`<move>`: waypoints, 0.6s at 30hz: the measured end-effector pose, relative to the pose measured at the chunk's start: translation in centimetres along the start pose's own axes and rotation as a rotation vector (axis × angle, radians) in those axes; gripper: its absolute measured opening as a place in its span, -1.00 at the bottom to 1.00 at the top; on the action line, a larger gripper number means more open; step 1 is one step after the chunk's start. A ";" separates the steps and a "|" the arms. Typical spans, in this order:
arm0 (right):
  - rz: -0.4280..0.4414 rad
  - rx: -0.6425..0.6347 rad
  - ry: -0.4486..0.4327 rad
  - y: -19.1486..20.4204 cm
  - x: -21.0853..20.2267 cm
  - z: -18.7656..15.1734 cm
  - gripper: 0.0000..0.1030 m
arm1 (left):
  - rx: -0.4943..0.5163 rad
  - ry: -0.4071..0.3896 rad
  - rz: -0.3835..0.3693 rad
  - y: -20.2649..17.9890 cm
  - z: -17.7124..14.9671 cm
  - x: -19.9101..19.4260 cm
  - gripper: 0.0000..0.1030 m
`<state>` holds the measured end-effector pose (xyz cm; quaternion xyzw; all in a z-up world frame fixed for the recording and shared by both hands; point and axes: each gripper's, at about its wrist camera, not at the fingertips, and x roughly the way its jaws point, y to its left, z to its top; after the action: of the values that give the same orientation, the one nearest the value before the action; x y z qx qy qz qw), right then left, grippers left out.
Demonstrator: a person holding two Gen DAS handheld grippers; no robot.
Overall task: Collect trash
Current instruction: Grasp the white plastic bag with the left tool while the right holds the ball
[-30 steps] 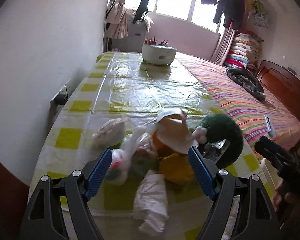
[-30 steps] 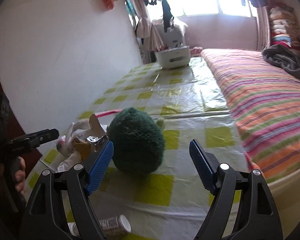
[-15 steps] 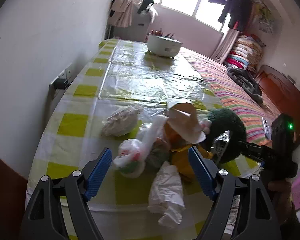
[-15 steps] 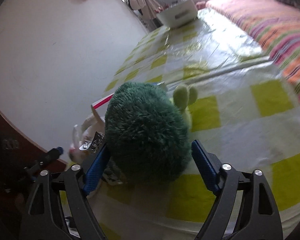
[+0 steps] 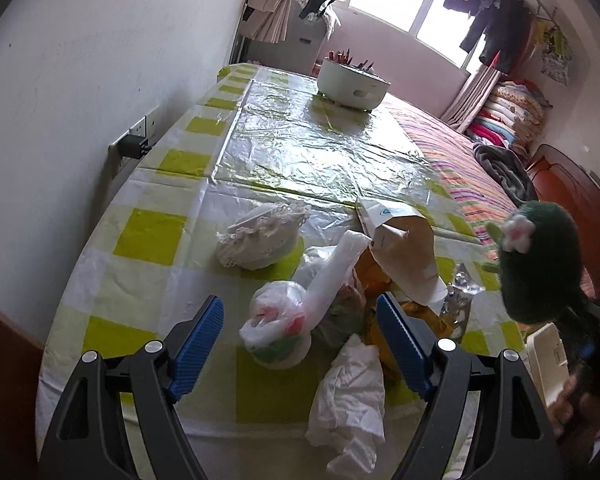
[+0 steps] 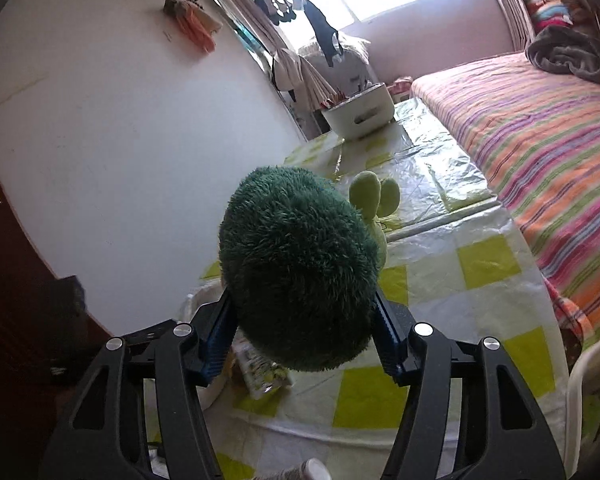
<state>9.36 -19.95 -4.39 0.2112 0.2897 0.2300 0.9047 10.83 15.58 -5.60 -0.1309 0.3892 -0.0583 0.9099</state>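
Left wrist view: the left tool hangs over the near end of the surface, its blue pads wide apart with nothing gripped. Between and just ahead of the pads lies the trash: one knotted plastic bag, one crumpled white wrapper nearer the surface's near edge, and one brown paper bag leaning over some orange and foil scraps to the right. One lace pouch sits further ahead and slightly left, apart from the pile. Beyond it the surface runs bare and glossy to one white tub at the far end. The wall hugs the left edge; the bed borders the right edge. To the right of this tool, one green plush is held up above the surface's right side.

Right wrist view: the right tool has just been closing and its two pads press the sides of the plush, which is lifted clear of the surface. Ahead of it the checked cloth is open up to the tub. The bed lies along the right; the wall is to the left. Under the plush, near the left pad, lies one small printed packet. One bottle cap end shows at the bottom edge.
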 end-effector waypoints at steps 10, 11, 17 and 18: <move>-0.012 -0.010 -0.029 -0.1 -1.2 -0.4 0.16 | -0.035 0.030 0.025 0.7 -0.2 1.2 -0.42; -0.015 -0.017 -0.037 0.1 -1.5 -0.4 0.16 | -0.020 0.019 0.028 0.3 -0.2 1.0 -0.43; -0.027 -0.063 -0.090 1.2 -3.1 -0.5 0.16 | 0.046 -0.089 0.029 -1.7 0.1 -1.3 -0.45; -0.030 -0.071 -0.095 1.2 -3.4 -0.5 0.16 | 0.047 -0.107 0.022 -1.9 0.1 -1.7 -0.45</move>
<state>6.24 -20.63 -2.69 0.1856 0.2412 0.2163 0.9277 9.77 14.15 -3.83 -0.1081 0.3399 -0.0503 0.9329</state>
